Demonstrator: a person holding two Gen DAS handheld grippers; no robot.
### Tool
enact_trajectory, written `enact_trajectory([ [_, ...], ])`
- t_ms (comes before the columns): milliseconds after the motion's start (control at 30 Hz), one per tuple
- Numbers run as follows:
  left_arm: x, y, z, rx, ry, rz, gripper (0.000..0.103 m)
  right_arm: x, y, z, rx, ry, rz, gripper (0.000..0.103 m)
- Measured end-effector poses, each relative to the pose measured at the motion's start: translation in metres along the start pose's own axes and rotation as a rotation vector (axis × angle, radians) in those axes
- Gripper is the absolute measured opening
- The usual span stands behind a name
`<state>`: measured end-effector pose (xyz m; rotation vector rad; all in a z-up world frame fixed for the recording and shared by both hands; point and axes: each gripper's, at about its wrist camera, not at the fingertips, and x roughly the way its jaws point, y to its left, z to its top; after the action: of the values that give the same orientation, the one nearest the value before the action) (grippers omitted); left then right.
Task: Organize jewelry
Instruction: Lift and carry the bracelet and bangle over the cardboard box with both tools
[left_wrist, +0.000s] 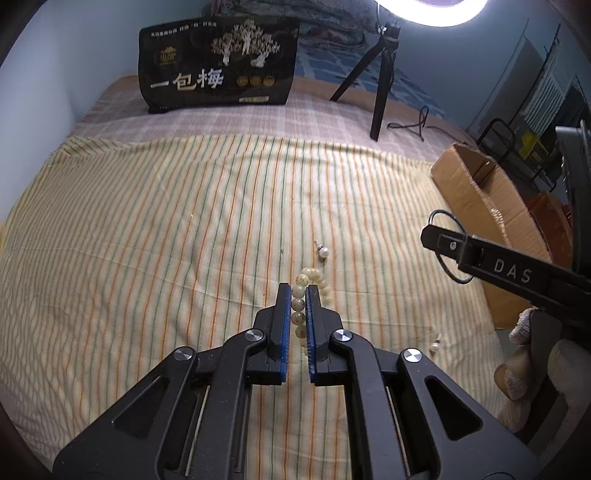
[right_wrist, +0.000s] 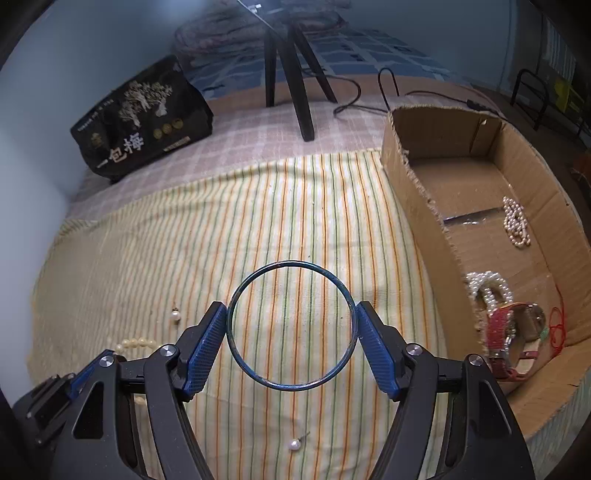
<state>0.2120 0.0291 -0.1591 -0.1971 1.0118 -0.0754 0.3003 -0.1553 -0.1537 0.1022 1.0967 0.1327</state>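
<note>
My left gripper is shut on a cream bead bracelet that lies on the striped cloth; the bracelet also shows in the right wrist view. My right gripper is shut on a thin dark blue bangle, held above the cloth; the bangle also shows in the left wrist view. A pearl earring lies just beyond the bracelet. A second pearl earring lies under the right gripper.
An open cardboard box at the right holds pearl strands, a pearl piece, a red watch and red string. A black bag and a tripod stand at the back.
</note>
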Motion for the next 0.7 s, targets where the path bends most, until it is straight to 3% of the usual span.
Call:
enact_trajectory([
  [400,-0.041,-0.031,0.018,0.036,-0.076,-0.074,0.005,-0.04,-0.012,0.006,-0.022,-0.064,0.016,0.07],
  [700,-0.05,-0.076,0.03,0.084,-0.098,-0.145,0.005,-0.06,-0.053,0.016,0.024,-0.099,-0.002,0.07],
])
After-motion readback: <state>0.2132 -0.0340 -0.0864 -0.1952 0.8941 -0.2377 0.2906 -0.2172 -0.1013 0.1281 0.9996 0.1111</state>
